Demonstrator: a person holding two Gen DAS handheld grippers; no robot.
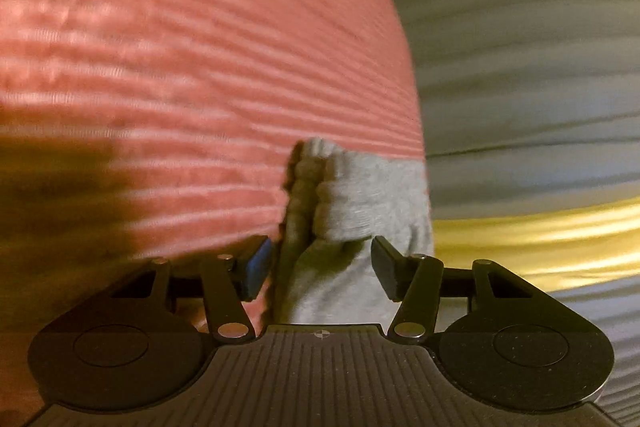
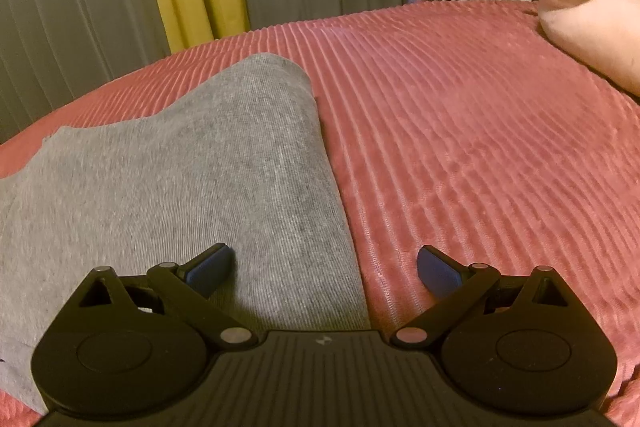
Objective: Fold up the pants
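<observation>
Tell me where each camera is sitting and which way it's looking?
Left wrist: sits on the left gripper, looking along its open fingers at the bunched waistband of the gray pants lying between them, with curtains at the right. Only the gripper shows.
Right wrist: sits on the right gripper, looking down across the gray pants, with curtains behind. Its fingers are open, and a bare foot shows at top right.
Shared: both see the gray pants, the red ribbed bedspread and the gray and yellow curtains.
</observation>
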